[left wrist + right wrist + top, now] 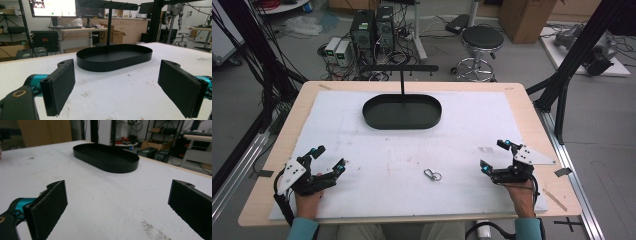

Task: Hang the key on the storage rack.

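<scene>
Both tools were sat low at the near edge of the table, nothing gripped. The left gripper was held with its 2 black padded jaws spread wide, and the same went for the right gripper, jaws well apart with only bare mat seen between them in each gripper view.

Between the 2, a bit closer to the right one, a small silver metal clip with a ring on it was lying flat on the white foam mat. It was not touched by either tool. Further back, across the mat's middle, the black oval metal tray with an upright post and crossbar was standing empty.

Judging by that, the clip was probably the thing to be picked up, and the right gripper looked better placed for it. A thin flat piece like that would best be approached low, with the pads brought down either side of the clip body rather than the loose ring, and closed slowly so it wasn't skidded across the foam.
</scene>
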A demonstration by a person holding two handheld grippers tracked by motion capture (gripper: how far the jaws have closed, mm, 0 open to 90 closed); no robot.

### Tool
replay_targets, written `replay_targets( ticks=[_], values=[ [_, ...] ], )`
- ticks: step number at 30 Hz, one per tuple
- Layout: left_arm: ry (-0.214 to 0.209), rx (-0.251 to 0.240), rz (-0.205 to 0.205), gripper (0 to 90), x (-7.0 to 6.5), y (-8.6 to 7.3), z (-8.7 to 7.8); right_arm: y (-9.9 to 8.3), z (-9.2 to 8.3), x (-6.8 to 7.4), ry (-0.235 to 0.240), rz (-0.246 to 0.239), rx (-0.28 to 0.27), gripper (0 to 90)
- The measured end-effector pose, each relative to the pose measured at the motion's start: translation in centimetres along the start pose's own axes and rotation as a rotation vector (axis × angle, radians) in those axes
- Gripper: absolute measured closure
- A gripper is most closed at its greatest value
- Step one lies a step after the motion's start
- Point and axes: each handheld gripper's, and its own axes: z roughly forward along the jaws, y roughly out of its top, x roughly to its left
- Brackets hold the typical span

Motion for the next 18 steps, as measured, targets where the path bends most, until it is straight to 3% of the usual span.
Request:
replay_targets(
  ticks=[11, 18],
  values=[
    [0.000, 0.000, 0.001, 14.8, 0.0, 0.0, 0.0, 3.9, 2.5, 1.9, 0.176, -0.098, 0.153, 1.7],
    [0.000, 0.000, 0.001, 14.8, 0.0, 0.0, 0.0, 5.1, 4.3, 2.9, 0.275, -0.135, 0.248, 1.7]
  ],
)
